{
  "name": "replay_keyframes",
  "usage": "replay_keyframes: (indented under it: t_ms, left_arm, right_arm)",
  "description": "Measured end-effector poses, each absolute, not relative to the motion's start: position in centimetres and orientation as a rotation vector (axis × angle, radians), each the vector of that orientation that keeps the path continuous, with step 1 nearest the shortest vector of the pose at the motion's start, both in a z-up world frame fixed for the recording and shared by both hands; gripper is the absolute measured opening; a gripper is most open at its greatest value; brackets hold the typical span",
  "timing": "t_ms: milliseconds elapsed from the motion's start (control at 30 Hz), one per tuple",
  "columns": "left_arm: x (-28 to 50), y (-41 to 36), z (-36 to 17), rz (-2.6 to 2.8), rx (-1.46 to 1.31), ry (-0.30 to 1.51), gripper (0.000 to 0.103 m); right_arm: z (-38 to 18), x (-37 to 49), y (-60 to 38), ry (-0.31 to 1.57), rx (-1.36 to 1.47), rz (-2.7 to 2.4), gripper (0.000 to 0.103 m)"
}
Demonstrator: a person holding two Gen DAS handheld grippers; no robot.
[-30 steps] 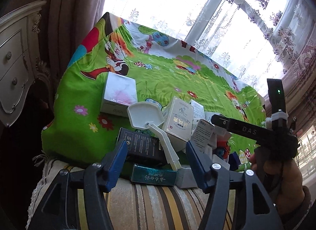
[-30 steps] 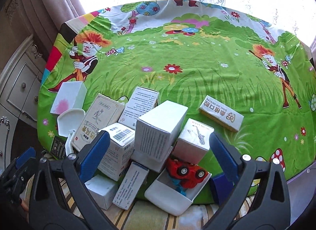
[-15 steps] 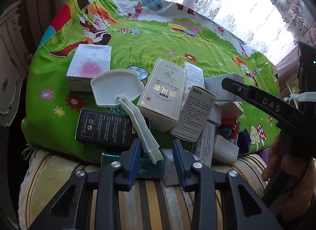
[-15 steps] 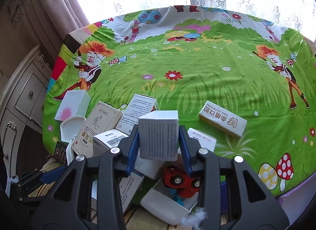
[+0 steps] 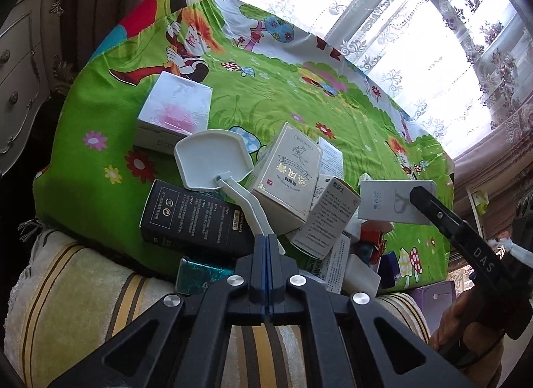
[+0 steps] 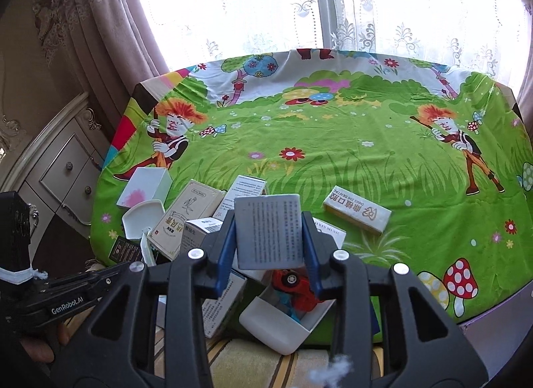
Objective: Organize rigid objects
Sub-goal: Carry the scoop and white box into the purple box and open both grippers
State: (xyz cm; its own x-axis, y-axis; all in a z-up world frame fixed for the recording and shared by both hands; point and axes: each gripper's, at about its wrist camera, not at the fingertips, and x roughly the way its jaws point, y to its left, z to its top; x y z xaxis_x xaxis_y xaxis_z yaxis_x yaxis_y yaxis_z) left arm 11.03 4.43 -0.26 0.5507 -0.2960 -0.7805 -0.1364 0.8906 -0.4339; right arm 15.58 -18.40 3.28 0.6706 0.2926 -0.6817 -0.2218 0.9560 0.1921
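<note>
Right hand-held gripper (image 6: 269, 245) clamped on a grey printed box (image 6: 268, 230), held above the box pile at the near edge of the cartoon-cloth counter (image 6: 366, 141). Left hand-held gripper (image 5: 268, 244) pinched together on the white scoop's handle (image 5: 253, 211), beside the black box (image 5: 193, 218).

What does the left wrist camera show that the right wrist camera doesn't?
Left only: the left gripper shut on the white scoop's handle, and a teal box beneath.

Right only: the right gripper shut on a grey printed box, plus a yellow dental box.

Both: the pink-and-white box, the black box, the red toy car.
</note>
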Motion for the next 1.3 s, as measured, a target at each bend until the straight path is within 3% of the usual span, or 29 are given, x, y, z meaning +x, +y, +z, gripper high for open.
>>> replay_keyframes:
  t_ms: [167, 400, 500, 567, 633, 1000, 1067, 1300]
  left_arm:
    - [10.7, 5.3, 0.3, -0.114, -0.539, 0.934, 0.000]
    - [11.0, 5.6, -0.6, -0.164, -0.649, 1.006, 0.005]
    - [11.6, 5.1, -1.7, -0.205, -0.728, 1.081, 0.019]
    - [11.7, 5.0, -2.5, -0.205, -0.780, 1.120, 0.042]
    - [11.8, 4.9, -2.8, -0.198, -0.801, 1.136, 0.046]
    - [13.9, 4.0, -3.5, -0.126, -0.783, 1.219, 0.044]
    - [13.9, 4.1, -3.9, -0.102, -0.786, 1.221, 0.019]
    - [12.6, 4.1, -2.5, -0.095, -0.732, 1.095, 0.018]
  right_arm:
    - [3.1, 14.5, -18.6, 0.787, 0.100, 0.301, 0.041]
    - [3.3, 12.6, -19.8, 0.786, 0.099, 0.298, 0.041]
    - [3.7, 11.7, -20.7, 0.769, 0.113, 0.294, 0.041]
    - [4.1, 11.3, -21.6, 0.758, 0.134, 0.294, 0.041]
    - [4.5, 10.9, -22.5, 0.749, 0.151, 0.290, 0.041]
    - [6.1, 7.6, -28.6, 0.712, 0.231, 0.231, 0.041]
    - [6.1, 6.9, -29.9, 0.714, 0.253, 0.218, 0.041]
    - [5.6, 5.2, -34.0, 0.723, 0.318, 0.160, 0.041]
